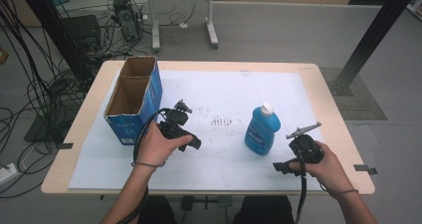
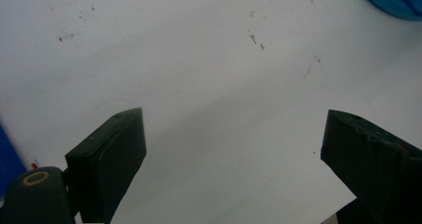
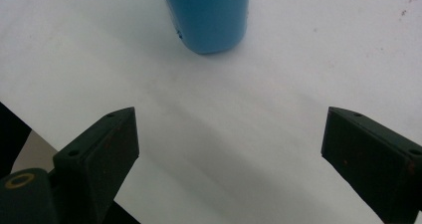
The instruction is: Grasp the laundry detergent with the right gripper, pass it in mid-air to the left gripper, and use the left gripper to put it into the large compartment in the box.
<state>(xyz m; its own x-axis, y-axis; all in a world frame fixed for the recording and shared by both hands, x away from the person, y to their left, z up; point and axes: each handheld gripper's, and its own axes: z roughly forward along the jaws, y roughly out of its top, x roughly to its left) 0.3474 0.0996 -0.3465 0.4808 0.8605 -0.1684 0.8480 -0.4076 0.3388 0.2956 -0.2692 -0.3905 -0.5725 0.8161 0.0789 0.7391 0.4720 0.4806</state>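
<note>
Both hands hold tools with jaws spread wide, empty: left tool (image 1: 195, 143) near the cardboard box (image 1: 133, 98), right tool (image 1: 279, 167) near the upright blue bottle (image 1: 261, 131).

- A light wooden table with rounded corners (image 1: 328, 92) carries a white, scuffed sheet (image 1: 224, 92).
- The grey smooth floor (image 1: 278, 35) spreads around it.
- Tangled black cables (image 1: 30, 84) lie at the left.
- A white-legged desk frame (image 1: 211, 30) stands beyond.
- A black slanting metal post (image 1: 370, 37) rises at the right.
</note>
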